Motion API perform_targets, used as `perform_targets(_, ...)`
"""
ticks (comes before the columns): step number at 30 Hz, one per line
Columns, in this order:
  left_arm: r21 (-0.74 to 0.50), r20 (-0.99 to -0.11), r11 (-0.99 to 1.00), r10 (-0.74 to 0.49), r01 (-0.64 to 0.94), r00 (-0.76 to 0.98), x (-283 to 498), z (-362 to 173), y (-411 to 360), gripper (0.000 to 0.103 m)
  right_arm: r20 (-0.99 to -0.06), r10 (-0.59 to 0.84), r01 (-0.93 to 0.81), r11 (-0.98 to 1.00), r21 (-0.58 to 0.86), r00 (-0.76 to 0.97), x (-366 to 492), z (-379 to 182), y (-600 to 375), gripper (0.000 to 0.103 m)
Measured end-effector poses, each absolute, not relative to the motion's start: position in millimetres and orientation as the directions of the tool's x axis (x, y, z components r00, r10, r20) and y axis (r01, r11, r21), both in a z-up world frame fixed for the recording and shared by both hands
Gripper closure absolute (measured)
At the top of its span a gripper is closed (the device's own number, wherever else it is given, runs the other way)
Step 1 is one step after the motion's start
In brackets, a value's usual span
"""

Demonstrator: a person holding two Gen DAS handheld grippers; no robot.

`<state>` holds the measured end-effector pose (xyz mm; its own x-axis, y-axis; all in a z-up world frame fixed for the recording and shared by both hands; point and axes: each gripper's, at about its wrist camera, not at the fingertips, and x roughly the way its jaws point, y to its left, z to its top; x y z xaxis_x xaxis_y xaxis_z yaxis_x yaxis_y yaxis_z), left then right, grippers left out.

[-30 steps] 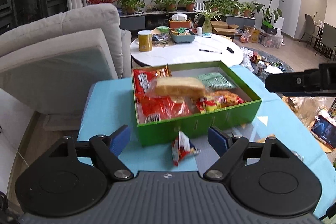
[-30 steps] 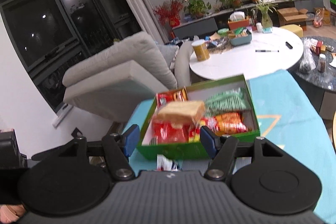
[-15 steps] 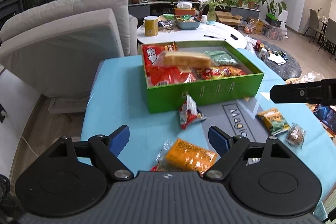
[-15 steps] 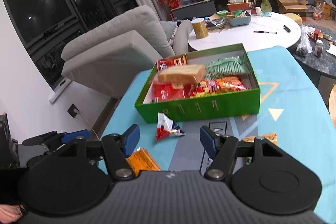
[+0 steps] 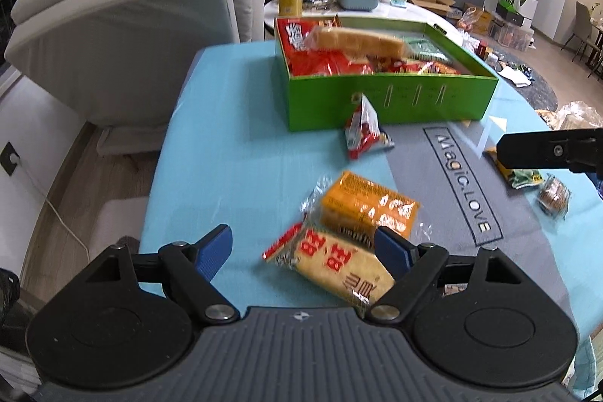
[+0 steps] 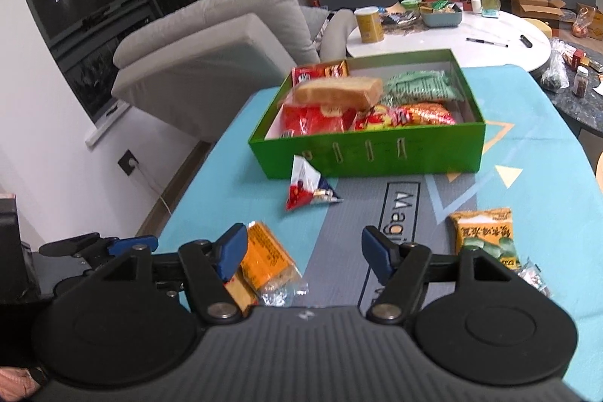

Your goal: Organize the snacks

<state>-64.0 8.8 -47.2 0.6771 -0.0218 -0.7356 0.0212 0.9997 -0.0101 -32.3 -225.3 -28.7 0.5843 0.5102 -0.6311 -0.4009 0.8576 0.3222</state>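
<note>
A green box [image 5: 392, 100] [image 6: 377, 153] holds several snack packs, with a bread pack [image 5: 358, 42] [image 6: 337, 92] on top. On the blue table lie a red-white pouch [image 5: 363, 134] [image 6: 307, 187], an orange cracker pack [image 5: 369, 206] [image 6: 265, 259], a yellow bun pack [image 5: 339, 268], a yellow-green pack [image 6: 484, 232] [image 5: 518, 176] and a small brown snack [image 5: 554, 194]. My left gripper [image 5: 303, 251] is open and empty, over the bun pack. My right gripper [image 6: 303, 251] is open and empty, above the grey mat.
A grey armchair [image 5: 132, 25] stands left of the table. A white round table [image 6: 452, 36] with a yellow can, a bowl and pens is behind the box. The right gripper's arm [image 5: 550, 149] reaches in from the right in the left wrist view.
Both grippers have pulled back from the green box toward the near table edge. The orange, bun and yellow-green packs have come into view. Both stay open.
</note>
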Motion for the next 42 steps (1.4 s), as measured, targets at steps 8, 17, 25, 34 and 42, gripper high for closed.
perform_targets(8,-0.026,-0.77,0.999,-0.04,0.031,0.637,-65.1,-61.0,1.3,0.022,-0.652,0.511,-0.411,0.855,0.318,0.56,-33.9,-36.0,-218.7,0.039)
perform_targets(17,-0.075,-0.796,0.995,-0.099,0.064,0.597,-64.1,-68.4,0.0,0.032,-0.679,0.512,-0.422,0.85,0.314,0.526,-31.0,-48.4,-211.5,0.039)
perform_targets(25,-0.122,-0.804,0.989,-0.149,0.084,0.576,-53.2,-73.7,1.7,0.043,-0.703,0.509,-0.441,0.846,0.3,0.498,-26.7,-58.7,-201.5,0.038)
perform_targets(34,-0.099,-0.799,0.991,-0.132,0.087,0.587,-30.4,-69.6,3.2,0.043,-0.713,0.505,-0.416,0.852,0.319,0.487,-15.1,-66.5,-204.8,0.038)
perform_targets(42,-0.015,-0.812,0.993,-0.079,0.115,0.579,-9.6,-81.4,-7.6,0.044,-0.719,0.496,-0.381,0.861,0.337,0.487,-5.0,-71.9,-212.7,0.038)
